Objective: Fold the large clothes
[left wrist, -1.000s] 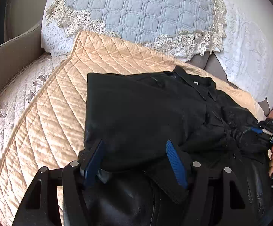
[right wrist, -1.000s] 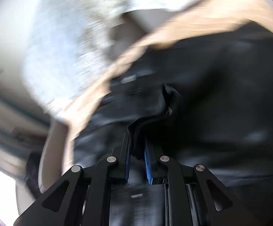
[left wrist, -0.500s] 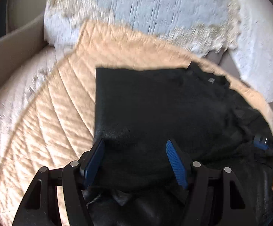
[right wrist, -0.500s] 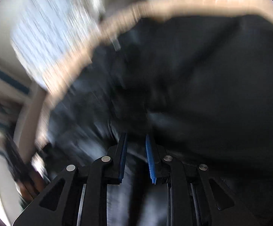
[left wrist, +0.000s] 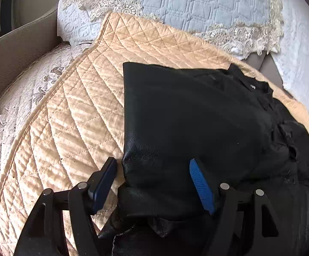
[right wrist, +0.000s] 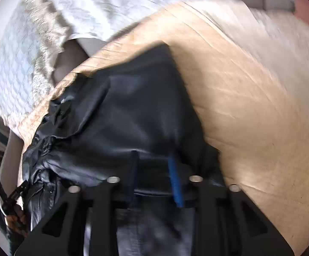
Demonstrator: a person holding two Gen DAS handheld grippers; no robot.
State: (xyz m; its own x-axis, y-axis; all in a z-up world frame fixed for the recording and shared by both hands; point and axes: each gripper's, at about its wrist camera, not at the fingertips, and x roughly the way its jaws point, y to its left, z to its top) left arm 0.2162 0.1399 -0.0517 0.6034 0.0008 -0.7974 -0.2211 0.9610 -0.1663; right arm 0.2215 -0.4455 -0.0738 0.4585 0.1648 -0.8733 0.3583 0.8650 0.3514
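A black leather-like jacket (left wrist: 197, 123) lies partly folded on a tan quilted mat (left wrist: 73, 115), collar toward the back right. My left gripper (left wrist: 152, 183) is open, its blue fingers astride the jacket's near left corner, holding nothing. In the right wrist view the jacket (right wrist: 128, 111) lies on the mat (right wrist: 250, 106), blurred. My right gripper (right wrist: 154, 177) is open with a moderate gap, over the jacket's near edge, with nothing pinched between the pads.
A blue-grey quilted cushion with lace trim (left wrist: 197, 4) and a white lace cover (left wrist: 299, 59) lie behind the mat. A beige sofa arm (left wrist: 15, 49) rises at the left. A pale patterned cover (left wrist: 15, 111) lies left of the mat.
My right gripper has let go of the jacket fold and opened, swinging to the right. The folded panel now lies flatter. My left gripper has shifted left to the jacket's corner.
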